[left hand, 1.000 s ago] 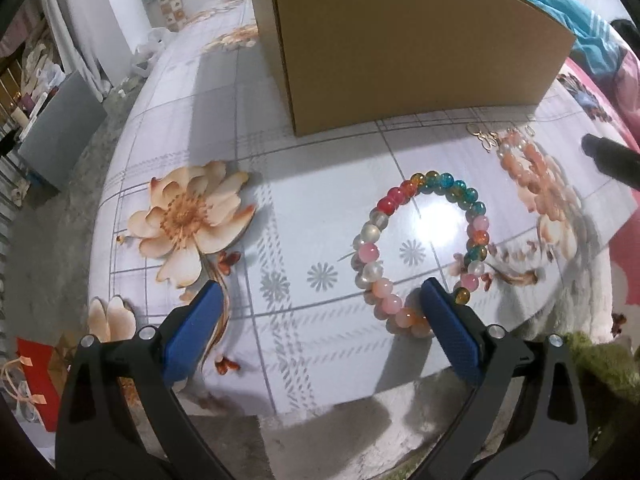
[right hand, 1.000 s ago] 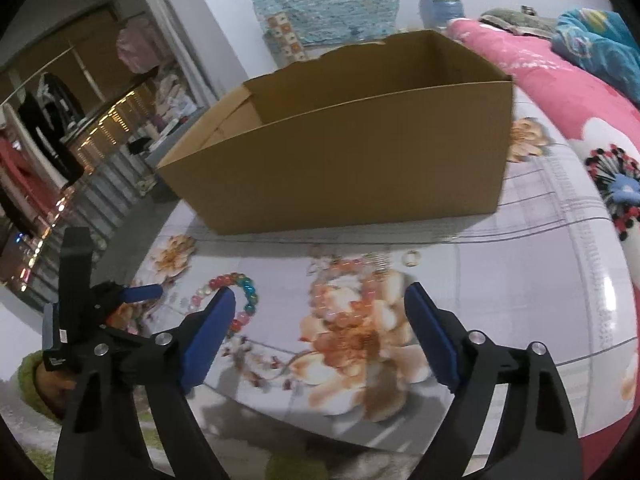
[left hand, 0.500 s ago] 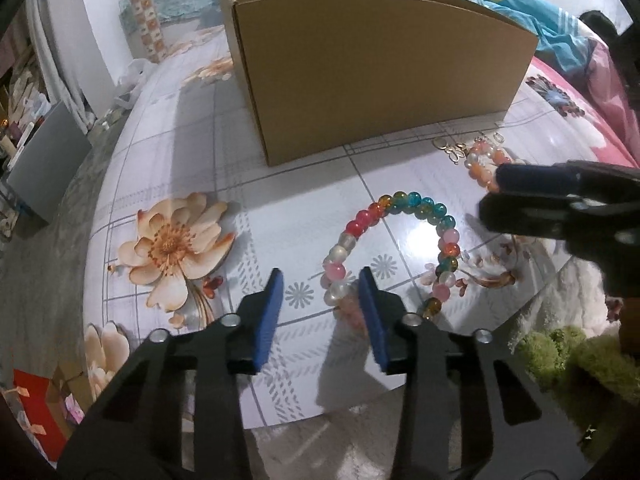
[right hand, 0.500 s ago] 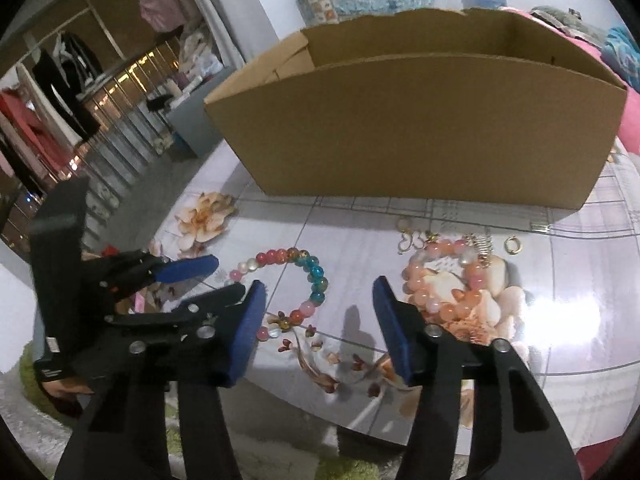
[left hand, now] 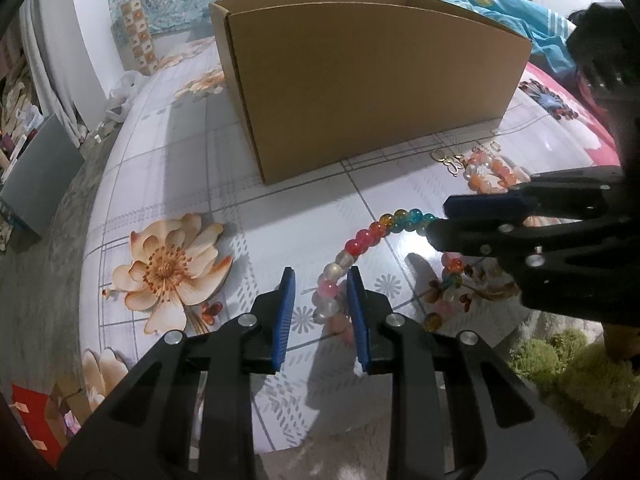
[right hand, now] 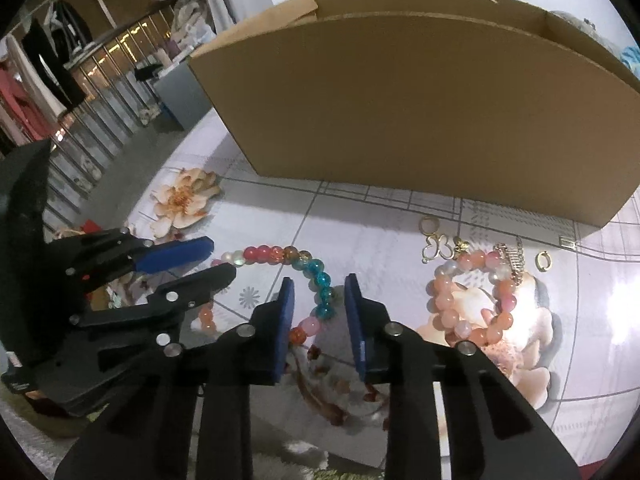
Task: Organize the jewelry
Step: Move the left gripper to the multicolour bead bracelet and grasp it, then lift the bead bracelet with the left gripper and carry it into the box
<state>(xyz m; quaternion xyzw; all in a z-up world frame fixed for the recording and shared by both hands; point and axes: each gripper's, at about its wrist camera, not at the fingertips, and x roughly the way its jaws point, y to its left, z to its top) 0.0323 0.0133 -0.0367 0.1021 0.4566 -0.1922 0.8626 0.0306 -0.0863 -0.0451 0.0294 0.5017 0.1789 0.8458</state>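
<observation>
- Left gripper (left hand: 320, 304) closing, blue pads either side of the pale pink beads at one side of the multicolour bracelet (left hand: 362, 240); right-hand pad looks against the beads, left pad with a sliver of gap, so no firm pinch visible.
- Right gripper (right hand: 318, 306) closing too, straddling the teal and pink beads on the opposite side of the same bracelet; gap visible beside the beads, not pressed yet.
- Bracelet flat on the floral tablecloth (left hand: 168, 184), just in front of the cardboard box (left hand: 360, 92).
- Peach bead bracelet (right hand: 472, 300) further along the box's front wall, well clear of both tools.
- Gold butterfly charm (right hand: 436, 248) and small gold rings (right hand: 544, 261) between that bracelet and the box.
- No readable writing or labels anywhere.
</observation>
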